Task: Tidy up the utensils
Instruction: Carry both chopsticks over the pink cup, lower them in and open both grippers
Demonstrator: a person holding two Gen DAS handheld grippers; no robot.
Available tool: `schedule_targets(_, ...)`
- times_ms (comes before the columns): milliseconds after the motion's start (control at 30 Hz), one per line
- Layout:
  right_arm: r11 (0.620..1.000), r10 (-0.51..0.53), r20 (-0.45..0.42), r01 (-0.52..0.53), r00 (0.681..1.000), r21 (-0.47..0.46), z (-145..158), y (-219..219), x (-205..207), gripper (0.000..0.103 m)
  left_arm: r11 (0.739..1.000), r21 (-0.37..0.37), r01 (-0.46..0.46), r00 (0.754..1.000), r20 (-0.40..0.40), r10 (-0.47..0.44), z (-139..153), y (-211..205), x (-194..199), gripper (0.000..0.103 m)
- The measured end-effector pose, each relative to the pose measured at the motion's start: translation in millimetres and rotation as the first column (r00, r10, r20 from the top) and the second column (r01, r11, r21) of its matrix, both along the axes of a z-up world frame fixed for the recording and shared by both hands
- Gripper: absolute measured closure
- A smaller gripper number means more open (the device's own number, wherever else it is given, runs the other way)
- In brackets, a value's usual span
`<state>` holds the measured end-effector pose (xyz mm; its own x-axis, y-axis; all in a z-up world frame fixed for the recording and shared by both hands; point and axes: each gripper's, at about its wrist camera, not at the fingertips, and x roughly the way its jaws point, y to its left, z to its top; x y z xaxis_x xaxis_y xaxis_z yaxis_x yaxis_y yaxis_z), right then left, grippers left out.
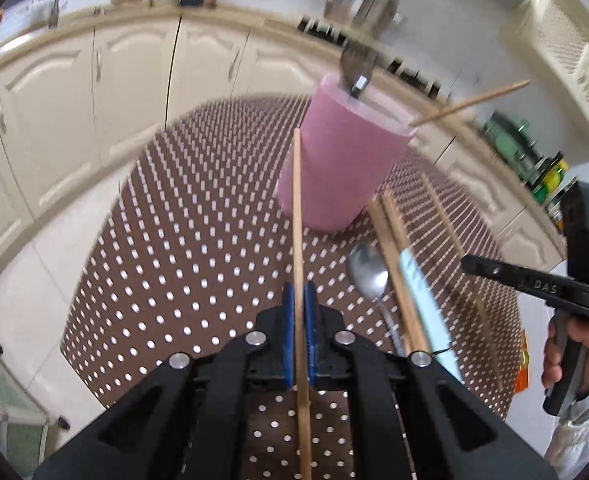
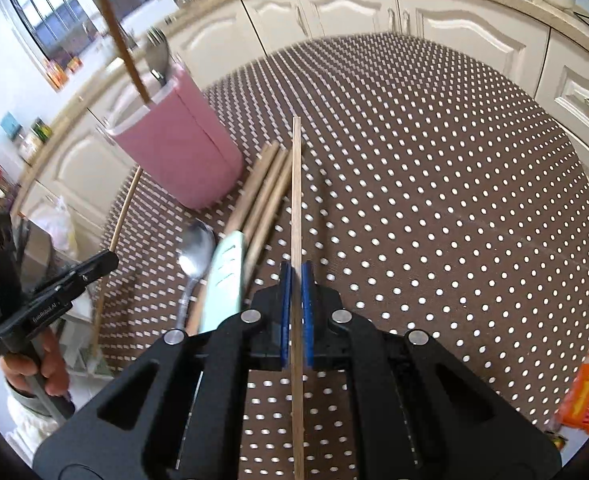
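Kitchen, round table, both tongs clamped on a chopstick each.

Cream cabinets [image 2: 446, 20] ring a table [image 2: 454, 200] under brown white-dotted cloth. Left gripper [image 1: 299, 300] pinches a chopstick [image 1: 297, 208], long axis straight ahead toward the pink holder [image 1: 342, 160]; right gripper [image 2: 296, 280] pinches another chopstick [image 2: 296, 184], also pointing forward, tip just beside the loose chopsticks [image 2: 262, 196]. Holder upright, holding a fork [image 1: 358, 68] and one leaning chopstick [image 1: 470, 102] (views blurred). Spoon [image 1: 368, 276] and pale handle [image 2: 226, 272] lie flat beside them.
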<state>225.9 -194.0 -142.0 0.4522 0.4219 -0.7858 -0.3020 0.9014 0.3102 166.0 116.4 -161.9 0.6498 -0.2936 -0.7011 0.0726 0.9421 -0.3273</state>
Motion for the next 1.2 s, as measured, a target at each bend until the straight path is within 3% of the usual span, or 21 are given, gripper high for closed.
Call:
schedule_targets(200, 0.989, -0.018, 0.081, 0.006, 0.997, 0.145, 22, -18, -20, 0.097, 1.000, -0.028, -0.004, 0.979, 0.203, 0.010, 33, -3, -30, 0.098)
schedule_targets(433, 0.953, -0.080, 0.270, -0.006, 0.960, 0.304, 68, -38, -43, 0.097, 0.994, -0.107, -0.007, 0.892, 0.448, 0.055, 77, -8, -43, 0.098)
schedule_targets(633, 0.903, -0.152, 0.456, -0.064, 0.877, 0.424, 123, -35, -73, 0.097, 0.988, -0.152, -0.007, 0.806, 0.584, 0.095, 112, -19, -35, 0.098)
schedule_targets(700, 0.897, -0.159, 0.500, -0.087, 0.851, 0.433, 134, -21, -75, 0.097, 0.989, -0.150, 0.001, 0.771, 0.629, 0.095, 122, -25, -31, 0.098)
schedule_targets(833, 0.885, -0.166, 0.584, -0.141, 0.795, 0.444, 154, 7, -66, 0.097, 0.986, -0.165, 0.031, 0.724, 0.683, 0.092, 134, -33, -14, 0.098)
schedule_targets(1000, 0.883, -0.163, 0.626, -0.170, 0.763, 0.437, 157, 42, -34, 0.097, 0.982, -0.181, 0.052, 0.701, 0.707, 0.094, 134, -38, 12, 0.098)
schedule_targets(1200, 0.899, -0.170, 0.660, -0.159, 0.732, 0.407, 144, 63, 0, 0.097, 0.973, -0.221, 0.062, 0.701, 0.703, 0.115, 116, -36, 49, 0.098)
